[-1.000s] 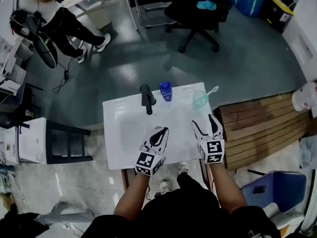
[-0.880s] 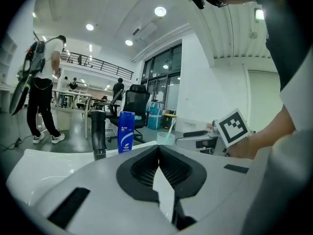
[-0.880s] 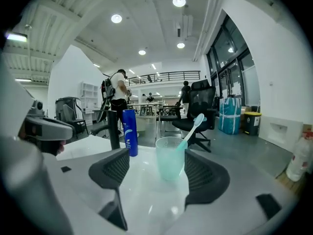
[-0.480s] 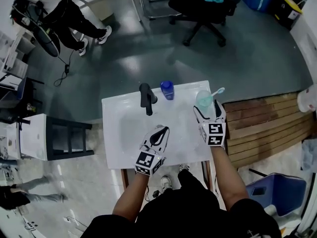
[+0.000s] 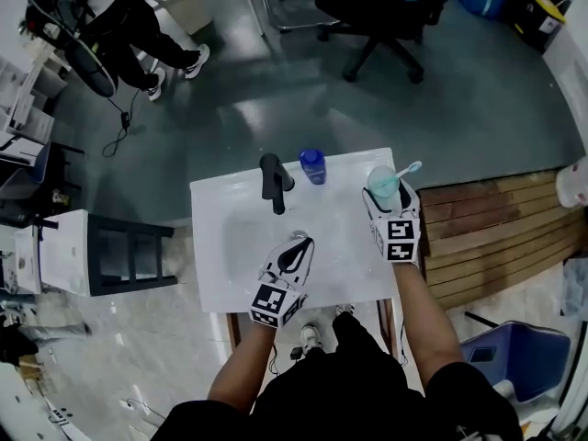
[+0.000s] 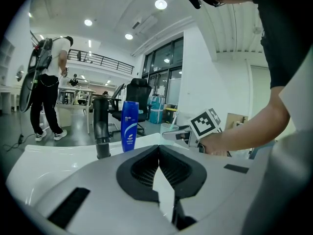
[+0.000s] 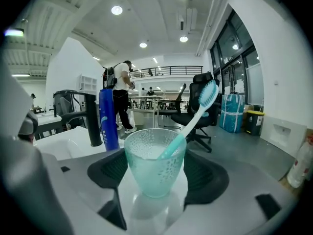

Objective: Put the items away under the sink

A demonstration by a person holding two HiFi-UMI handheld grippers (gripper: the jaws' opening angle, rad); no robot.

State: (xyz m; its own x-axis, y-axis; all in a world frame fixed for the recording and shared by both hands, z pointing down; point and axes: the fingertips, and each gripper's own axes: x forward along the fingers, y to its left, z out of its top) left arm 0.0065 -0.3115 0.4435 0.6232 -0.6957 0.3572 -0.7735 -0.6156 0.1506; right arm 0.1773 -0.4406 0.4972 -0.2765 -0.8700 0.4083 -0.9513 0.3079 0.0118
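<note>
A teal cup (image 5: 380, 183) with a toothbrush (image 5: 411, 167) in it stands at the far right corner of the white sink top (image 5: 220, 283). My right gripper (image 5: 386, 193) has it between its jaws. In the right gripper view the cup (image 7: 155, 168) fills the gap and the pads lie close along its sides, with no squeeze to be seen. These jaws have just been closing a little. A blue bottle (image 5: 312, 165) stands upright beside the black faucet (image 5: 273, 184). My left gripper (image 5: 296, 243) hovers over the basin, shut and empty, well short of the bottle (image 6: 129, 125).
An office chair (image 5: 377, 7) and a person (image 5: 138, 26) are on the floor beyond the sink. Wooden decking (image 5: 496, 237) lies to the right, a black frame stand (image 5: 129, 260) to the left. A blue bin (image 5: 514, 356) sits near right.
My right gripper has moved forward and right along the sink top until its jaws came round the cup. The left gripper has stayed over the basin.
</note>
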